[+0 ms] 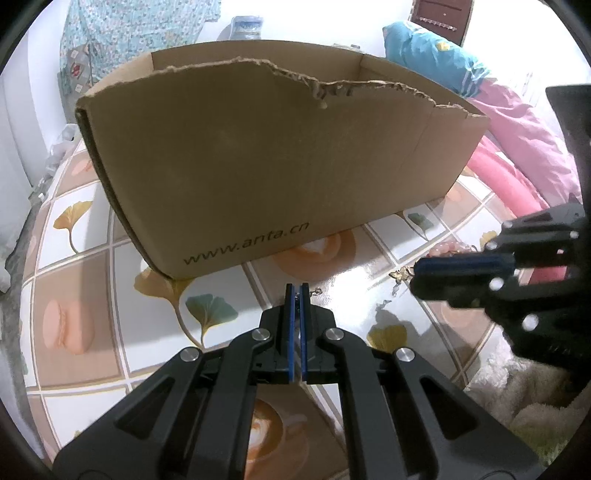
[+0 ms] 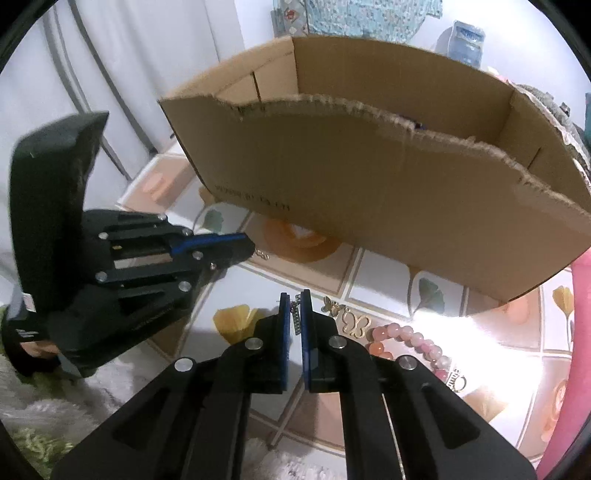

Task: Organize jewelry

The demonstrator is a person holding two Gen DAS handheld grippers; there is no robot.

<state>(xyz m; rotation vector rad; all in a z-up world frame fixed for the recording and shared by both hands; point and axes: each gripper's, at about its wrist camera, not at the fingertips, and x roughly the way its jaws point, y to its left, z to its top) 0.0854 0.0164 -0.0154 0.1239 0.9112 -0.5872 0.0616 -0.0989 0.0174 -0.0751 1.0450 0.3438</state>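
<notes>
A torn-rimmed cardboard box (image 1: 258, 158) marked www.anta.cn stands on the tiled table (image 1: 92, 221); it also shows in the right wrist view (image 2: 369, 177). My left gripper (image 1: 297, 291) is shut on a thin gold chain (image 1: 314, 291) just in front of the box. My right gripper (image 2: 294, 301) is shut on a silver chain (image 2: 296, 319) low over the table, seen from the side in the left wrist view (image 1: 417, 273). A gold butterfly charm (image 2: 354, 320) and a pink bead bracelet (image 2: 410, 341) lie right of it.
Pink and blue bedding (image 1: 517, 147) lies right of the table. A fluffy rug (image 2: 44, 406) lies at the near edge. A pink hoop (image 2: 576, 369) runs along the right side. Patterned cloth (image 1: 129, 29) hangs behind the box.
</notes>
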